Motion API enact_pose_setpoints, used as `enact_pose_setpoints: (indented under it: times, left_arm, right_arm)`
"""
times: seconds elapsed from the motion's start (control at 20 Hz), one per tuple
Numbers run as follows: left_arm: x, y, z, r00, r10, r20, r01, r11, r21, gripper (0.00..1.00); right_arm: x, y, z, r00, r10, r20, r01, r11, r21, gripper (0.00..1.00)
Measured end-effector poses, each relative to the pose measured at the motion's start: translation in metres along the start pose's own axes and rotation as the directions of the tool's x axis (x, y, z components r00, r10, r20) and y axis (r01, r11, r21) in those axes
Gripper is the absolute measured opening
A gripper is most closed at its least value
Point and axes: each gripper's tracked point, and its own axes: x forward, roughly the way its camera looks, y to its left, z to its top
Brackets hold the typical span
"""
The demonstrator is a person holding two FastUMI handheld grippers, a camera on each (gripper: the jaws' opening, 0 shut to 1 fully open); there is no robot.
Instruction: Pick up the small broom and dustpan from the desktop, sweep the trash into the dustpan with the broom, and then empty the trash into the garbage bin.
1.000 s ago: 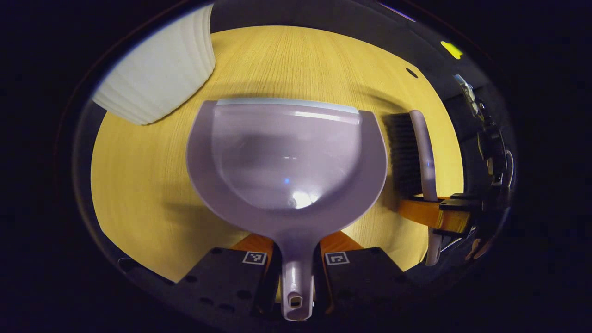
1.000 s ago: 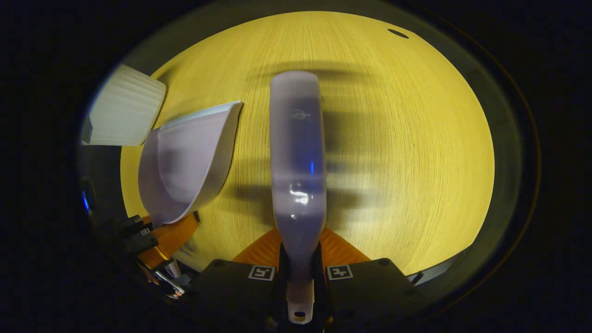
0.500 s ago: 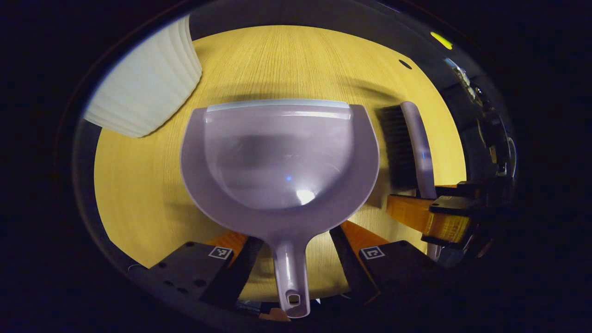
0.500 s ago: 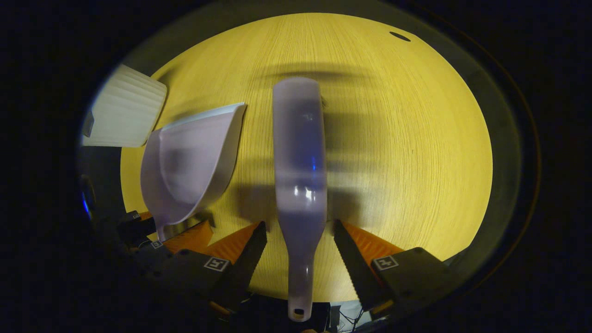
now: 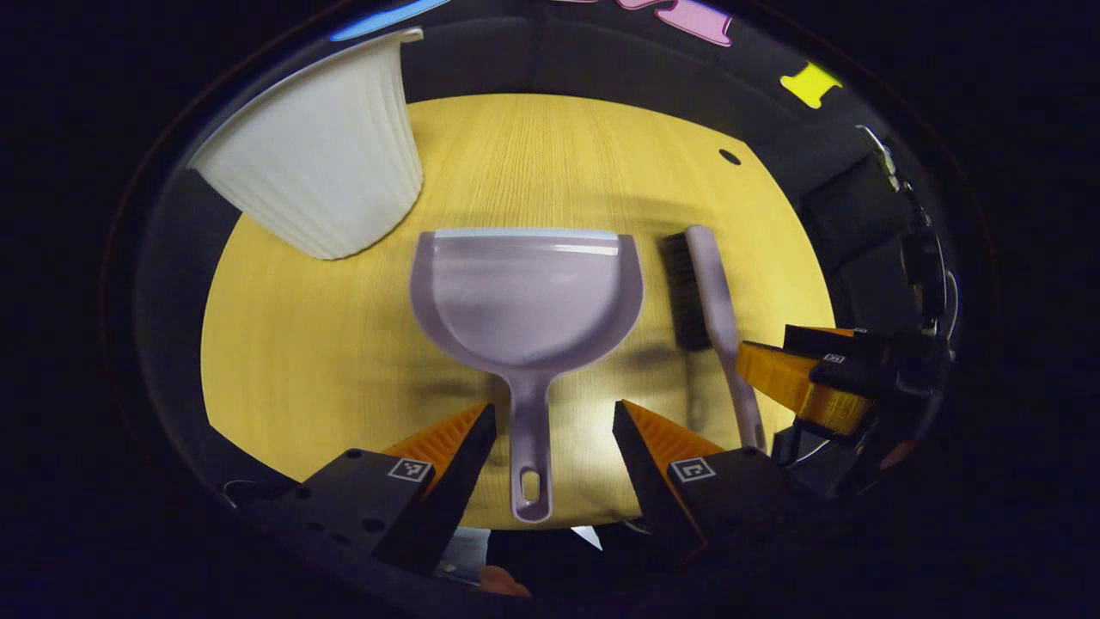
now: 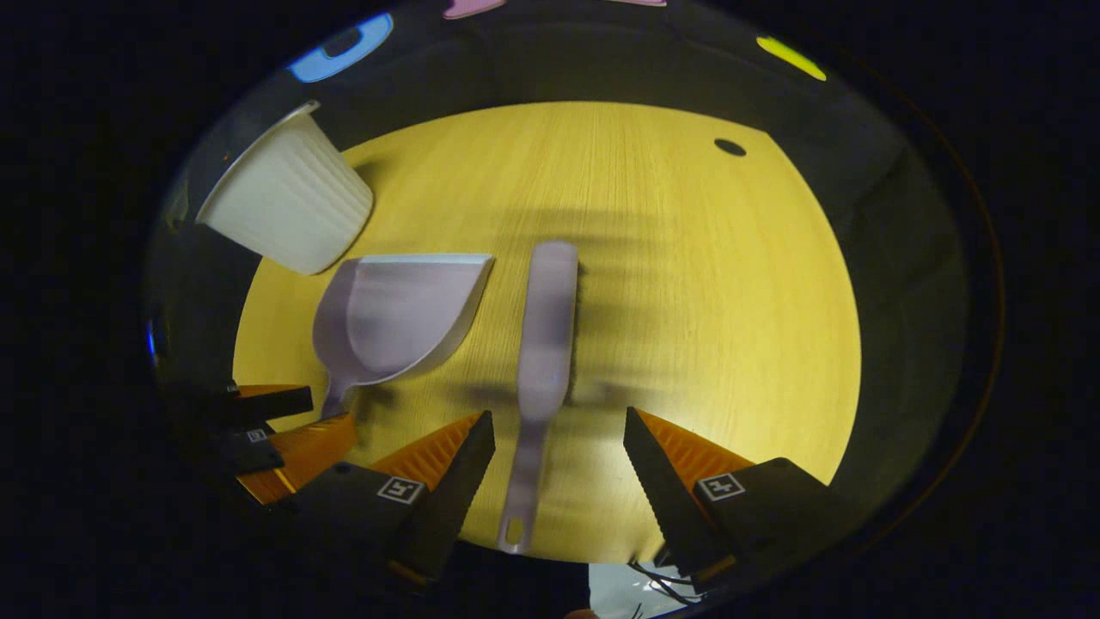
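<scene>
At the far left of the desk (image 5: 284, 361) stands the white ribbed bin (image 5: 318, 172), upright, its mouth toward the booth wall. I can't see inside it, and I see no trash anywhere on the wood.

Next comes the dustpan (image 5: 526, 297), lying flat on the desk just beside the bin but apart from it. Its long axis runs from the near edge toward the wall: lip away, handle pointing back at the left gripper (image 5: 550, 430). That gripper has its jaws wide, one finger on each side of the handle, neither touching it.

To the right of the pan, near it but not touching, lies the broom (image 6: 543, 344), roughly parallel to it. Its head points away and its slim handle reaches the desk's near edge. In the left gripper view the bristles face the pan. The right gripper (image 6: 554, 447) straddles that handle in the same way: wide, holding nothing.

With the pan looking bare and the desk clean, I'd guess the sweeping and emptying are done and the tools have been set down. It could equally be the pick-up not yet made; the pictures alone don't settle it. If it is the pick-up, each gripper need only come forward and close on the handle between its fingers. If it is the end, both simply draw back clear.
</scene>
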Motion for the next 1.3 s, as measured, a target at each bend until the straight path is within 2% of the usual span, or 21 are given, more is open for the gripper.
enact_pose_setpoints:
  times: [0.1, 0.15, 0.25, 0.4, 0.5, 0.6, 0.7, 0.8, 0.85, 0.9, 0.95, 1.0, 1.1, 1.15, 1.2, 1.3]
  left_arm:
    - [-0.040, -0.010, 0.001, 0.989, -0.038, 0.145, 0.034, 0.999, 0.030, 0.83]
    - [-0.065, -0.012, 0.006, 0.966, -0.043, 0.254, 0.028, 0.998, 0.061, 0.83]
    - [-0.107, -0.015, 0.018, 0.907, -0.052, 0.419, -0.002, 0.992, 0.127, 0.83]
    - [-0.144, -0.017, 0.018, 0.793, -0.092, 0.602, -0.018, 0.985, 0.174, 0.84]
    - [-0.155, -0.013, 0.012, 0.708, -0.099, 0.699, -0.047, 0.981, 0.187, 0.83]
    - [-0.167, -0.015, 0.004, 0.637, -0.092, 0.766, -0.076, 0.980, 0.181, 0.83]
    - [-0.162, -0.015, -0.002, 0.576, -0.102, 0.811, -0.074, 0.982, 0.176, 0.82]
    - [-0.152, -0.009, -0.007, 0.505, -0.107, 0.856, -0.080, 0.982, 0.169, 0.82]
    - [-0.158, -0.010, -0.008, 0.488, -0.091, 0.868, -0.084, 0.985, 0.150, 0.82]
    - [-0.164, -0.009, -0.009, 0.478, -0.073, 0.875, -0.086, 0.988, 0.130, 0.82]
    - [-0.170, -0.011, -0.009, 0.468, -0.068, 0.881, -0.087, 0.989, 0.122, 0.82]
    - [-0.173, -0.008, -0.008, 0.452, -0.054, 0.890, -0.097, 0.989, 0.109, 0.82]
    - [-0.177, -0.008, -0.008, 0.423, -0.040, 0.905, -0.131, 0.986, 0.105, 0.82]
    - [-0.180, -0.009, -0.009, 0.418, -0.034, 0.908, -0.144, 0.984, 0.103, 0.82]
    - [-0.186, -0.008, -0.013, 0.411, -0.028, 0.911, -0.147, 0.984, 0.097, 0.82]
    - [-0.189, -0.008, -0.014, 0.413, -0.024, 0.910, -0.136, 0.987, 0.088, 0.82]
  right_arm:
    - [-0.037, 0.005, 0.011, 0.990, -0.021, 0.138, 0.022, 1.000, -0.003, 0.99]
    - [-0.054, 0.012, 0.018, 0.974, -0.032, 0.223, 0.031, 0.999, 0.005, 0.99]
    - [-0.098, 0.028, 0.037, 0.913, -0.042, 0.406, 0.028, 0.999, 0.041, 0.99]
    - [-0.162, 0.048, 0.058, 0.784, -0.071, 0.617, 0.045, 0.997, 0.057, 0.98]
    - [-0.191, 0.056, 0.051, 0.708, -0.079, 0.702, 0.080, 0.996, 0.030, 0.98]
    - [-0.208, 0.059, 0.047, 0.641, -0.069, 0.764, 0.075, 0.997, 0.028, 0.98]
    - [-0.217, 0.059, 0.049, 0.548, -0.056, 0.835, 0.069, 0.997, 0.022, 0.98]
    - [-0.227, 0.057, 0.053, 0.422, -0.063, 0.905, 0.135, 0.991, 0.006, 0.97]
    - [-0.232, 0.057, 0.056, 0.356, -0.067, 0.932, 0.187, 0.982, -0.001, 0.98]
    - [-0.238, 0.058, 0.056, 0.306, -0.063, 0.950, 0.221, 0.975, -0.006, 0.97]
    - [-0.245, 0.059, 0.054, 0.262, -0.052, 0.964, 0.241, 0.971, -0.013, 0.97]
    - [-0.250, 0.061, 0.055, 0.230, -0.040, 0.972, 0.251, 0.968, -0.019, 0.97]
    - [-0.249, 0.057, 0.059, 0.181, -0.035, 0.983, 0.258, 0.966, -0.013, 0.97]
    - [-0.244, 0.054, 0.059, 0.186, -0.040, 0.982, 0.247, 0.969, -0.008, 0.96]
    - [-0.239, 0.053, 0.060, 0.206, -0.043, 0.978, 0.234, 0.972, -0.007, 0.91]
    - [-0.229, 0.045, 0.059, 0.254, -0.055, 0.966, 0.215, 0.977, -0.001, 0.91]
